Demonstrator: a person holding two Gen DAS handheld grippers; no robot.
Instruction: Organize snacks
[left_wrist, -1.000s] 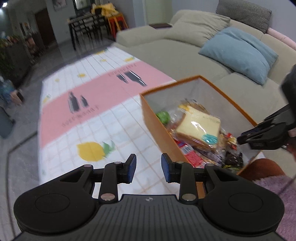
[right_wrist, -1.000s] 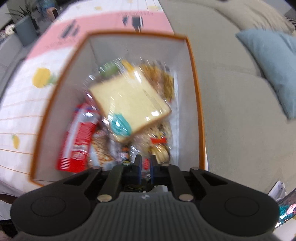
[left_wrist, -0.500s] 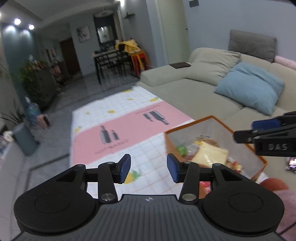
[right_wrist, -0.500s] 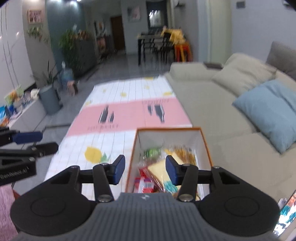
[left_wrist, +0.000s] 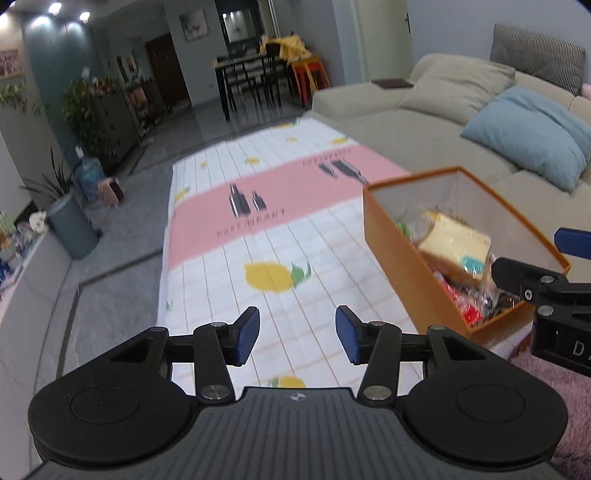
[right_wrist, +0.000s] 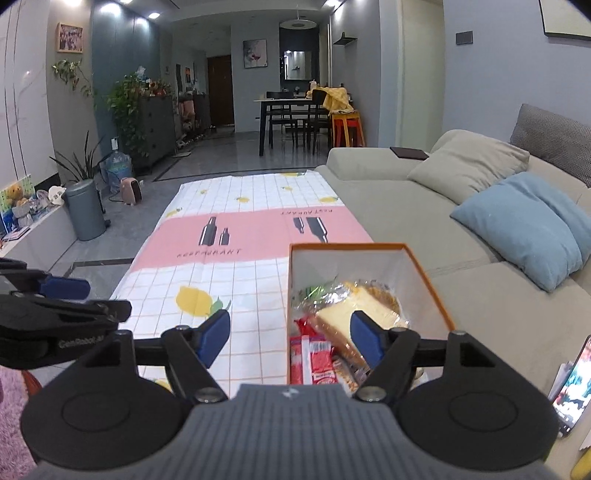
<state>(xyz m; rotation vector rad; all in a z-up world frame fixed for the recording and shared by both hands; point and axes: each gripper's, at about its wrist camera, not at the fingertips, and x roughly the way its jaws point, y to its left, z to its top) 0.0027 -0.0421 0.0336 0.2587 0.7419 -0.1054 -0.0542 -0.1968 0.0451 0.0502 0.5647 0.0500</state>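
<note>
Now my right gripper (right_wrist: 290, 341) has lifted clear of the orange box (right_wrist: 424, 275), jaws wide and empty. My left gripper's (left_wrist: 295, 339) jaws are wide too. The snacks (right_wrist: 354, 314) look packed.

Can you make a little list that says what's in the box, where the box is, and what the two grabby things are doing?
box: orange cardboard box, open top, on the table's right side
inside: wrapped slice of pale yellow bread on top, red snack packets, something green
table: white checked cloth with pink band and lemons
left gripper: fingers open, empty
right gripper: fingers open, empty
beside table: beige sofa
</note>
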